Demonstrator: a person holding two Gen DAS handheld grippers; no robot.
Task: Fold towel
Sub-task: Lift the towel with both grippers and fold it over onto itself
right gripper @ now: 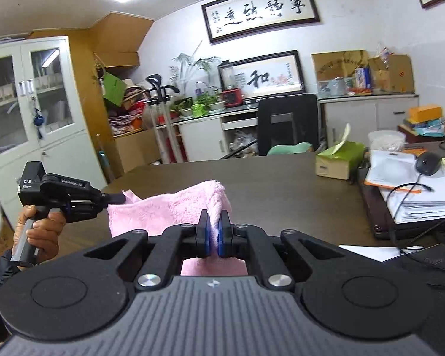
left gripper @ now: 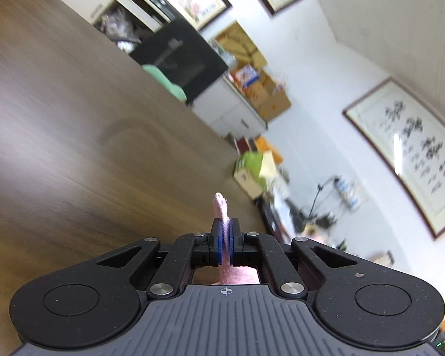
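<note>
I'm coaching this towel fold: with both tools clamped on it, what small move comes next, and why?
Probably carry both corners forward over the table together. The left tool and right tool each pinch the pink towel, which hangs between them, not yet doubled over.

Towel (right gripper: pixel 169 207) – plain pale pink, fluffy. Right gripper (right gripper: pixel 213 237) black with blue pads, grey ribbed body; left gripper (left gripper: pixel 226 244) the same, pink showing between its pads. Table (right gripper: pixel 281 195) dark brown wood grain. At 2 o'clock of the towel – green-and-tan box (right gripper: pixel 339 155). Chair (right gripper: pixel 287 123) at 12 o'clock, black.
</note>
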